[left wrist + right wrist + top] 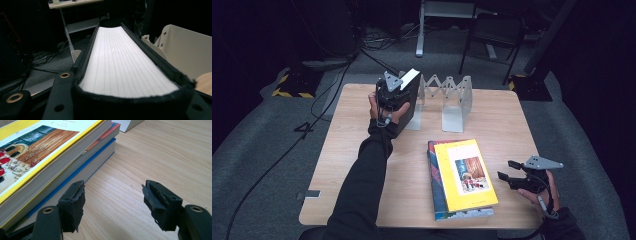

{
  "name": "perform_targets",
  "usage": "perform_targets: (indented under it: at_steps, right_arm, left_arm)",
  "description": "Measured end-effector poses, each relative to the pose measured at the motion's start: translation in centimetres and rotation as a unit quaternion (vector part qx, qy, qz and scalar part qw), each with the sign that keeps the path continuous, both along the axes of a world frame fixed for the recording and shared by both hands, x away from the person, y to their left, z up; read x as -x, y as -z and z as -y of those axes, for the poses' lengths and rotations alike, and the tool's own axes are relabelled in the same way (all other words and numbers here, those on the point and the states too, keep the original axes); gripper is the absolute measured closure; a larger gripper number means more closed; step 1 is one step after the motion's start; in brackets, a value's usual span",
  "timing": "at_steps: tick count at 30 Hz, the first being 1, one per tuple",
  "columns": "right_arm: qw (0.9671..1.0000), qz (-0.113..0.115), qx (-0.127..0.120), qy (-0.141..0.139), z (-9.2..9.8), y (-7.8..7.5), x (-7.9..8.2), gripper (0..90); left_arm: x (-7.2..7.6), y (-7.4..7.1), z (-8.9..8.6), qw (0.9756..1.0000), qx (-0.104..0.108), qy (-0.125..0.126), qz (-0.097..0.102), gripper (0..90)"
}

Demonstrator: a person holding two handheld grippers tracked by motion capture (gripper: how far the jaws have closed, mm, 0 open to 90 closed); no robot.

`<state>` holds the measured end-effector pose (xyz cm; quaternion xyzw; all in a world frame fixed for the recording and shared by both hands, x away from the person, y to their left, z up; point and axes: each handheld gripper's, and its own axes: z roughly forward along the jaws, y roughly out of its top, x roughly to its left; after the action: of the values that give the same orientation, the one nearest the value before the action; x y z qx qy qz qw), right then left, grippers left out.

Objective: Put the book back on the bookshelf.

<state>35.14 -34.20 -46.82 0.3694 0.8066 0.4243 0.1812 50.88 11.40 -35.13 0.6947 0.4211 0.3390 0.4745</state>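
High view: the light wooden table (362,150) carries, at its far edge, a white metal accordion-style book rack (447,97). A thick black-covered book (408,102) stands upright at the rack's left end, clamped in the left gripper (391,95), with the person's left hand (384,112) just before it. Nearer the front edge, right of centre, lies a stack of two flat books, the yellow-covered paperback (464,175) on the blue-edged paperback (437,192). The right gripper (511,176) sits just right of the stack, jaws apart, above the tabletop.
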Motion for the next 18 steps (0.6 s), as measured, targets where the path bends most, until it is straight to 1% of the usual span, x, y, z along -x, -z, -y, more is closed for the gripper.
perform_targets:
  at_steps: [1,2,4,5,8,9,11,12,13,16,17,18]
  right_arm:
    - [1.0000,0.000,0.001,0.001,0.0,0.1,0.0,33.4]
    - [1.0000,-0.002,0.000,0.000,0.0,0.1,0.0,33.4]
    - [1.0000,-0.002,0.004,0.000,-0.1,0.2,0.0,33.4]
    - [1.0000,-0.002,0.005,-0.002,-0.1,0.2,0.0,33.4]
    - [1.0000,-0.002,0.009,-0.002,-0.3,0.3,0.0,33.4]
    - [1.0000,-0.003,0.008,-0.002,-0.2,0.3,0.0,33.4]
    - [1.0000,-0.001,0.008,-0.003,-0.2,0.3,0.0,33.4]
    - [1.0000,-0.001,0.007,-0.002,-0.2,0.3,0.0,33.5]
    - [1.0000,-0.002,0.006,-0.001,-0.1,0.3,0.0,33.4]
    - [1.0000,-0.006,0.006,-0.001,-0.3,0.4,0.0,33.8]
    - [0.9999,-0.008,0.010,-0.004,-0.4,0.4,0.0,33.8]
    - [0.9998,-0.008,0.015,-0.005,-0.5,0.5,0.0,33.8]
  left_arm:
    - [-0.2,0.1,0.2,1.0000,-0.002,-0.003,-0.001,52.3]
    - [-0.3,0.3,0.6,0.9999,-0.002,-0.010,0.003,52.2]
    - [-0.4,0.7,0.9,0.9999,-0.006,-0.015,0.006,52.2]
    - [-0.4,0.9,1.1,0.9998,-0.009,-0.018,0.003,52.2]
    - [-0.4,1.3,1.2,0.9998,-0.010,-0.018,0.000,52.1]
    - [-0.3,1.4,1.1,0.9998,-0.004,-0.022,0.001,52.0]
    - [-0.2,1.5,1.0,0.9996,0.002,-0.030,0.002,51.9]
    - [-0.2,1.5,1.0,0.9996,0.002,-0.030,0.002,51.9]
    - [-0.1,1.5,0.7,0.9995,0.002,-0.032,-0.002,51.6]
    - [0.2,1.7,0.2,0.9991,0.001,-0.042,-0.002,50.2]
    - [0.3,1.8,0.1,0.9992,0.003,-0.039,-0.003,50.1]
    - [0.5,1.8,0.0,0.9992,0.000,-0.040,-0.003,49.9]
